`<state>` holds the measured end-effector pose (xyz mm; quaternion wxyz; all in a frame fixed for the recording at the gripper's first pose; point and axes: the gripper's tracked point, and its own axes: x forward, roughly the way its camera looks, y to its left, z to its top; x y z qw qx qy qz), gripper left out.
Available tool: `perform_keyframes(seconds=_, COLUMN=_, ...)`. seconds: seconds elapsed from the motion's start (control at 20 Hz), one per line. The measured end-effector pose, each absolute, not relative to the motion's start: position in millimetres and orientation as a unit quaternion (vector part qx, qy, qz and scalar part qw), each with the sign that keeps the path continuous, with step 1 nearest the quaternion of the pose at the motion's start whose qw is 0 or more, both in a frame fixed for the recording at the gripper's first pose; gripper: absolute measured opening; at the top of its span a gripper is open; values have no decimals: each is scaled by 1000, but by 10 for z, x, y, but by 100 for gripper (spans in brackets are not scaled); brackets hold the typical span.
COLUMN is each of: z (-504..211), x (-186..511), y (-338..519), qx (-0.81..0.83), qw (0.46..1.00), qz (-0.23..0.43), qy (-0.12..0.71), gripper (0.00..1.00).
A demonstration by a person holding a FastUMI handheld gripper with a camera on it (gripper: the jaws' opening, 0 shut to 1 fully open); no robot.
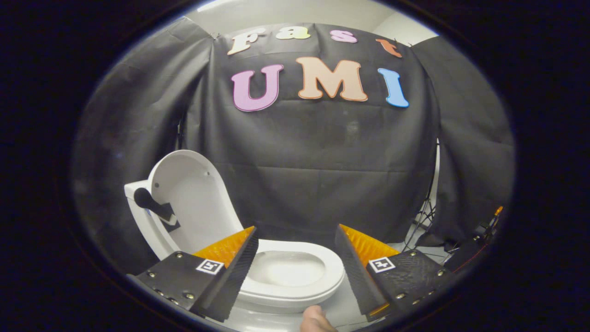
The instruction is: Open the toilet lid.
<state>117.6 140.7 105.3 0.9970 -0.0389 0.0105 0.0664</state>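
The toilet lid (pixel 193 198) is white, oval and smooth, and it stands raised, nearly upright with a slight backward lean, its inner face turned toward the bowl. Two small bumpers (little dots) show on that inner face. It rests back against the white cistern (pixel 133 198) behind it. Below, the white seat (pixel 332 272) lies flat on the bowl, its oval opening uncovered, showing the pale inside.
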Motion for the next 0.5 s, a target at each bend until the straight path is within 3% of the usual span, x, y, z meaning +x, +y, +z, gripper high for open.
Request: perform_keyframes(seconds=0.5, z=1033, x=1324, y=1189, qx=11, qw=999, qz=24, qy=20, gripper=99)
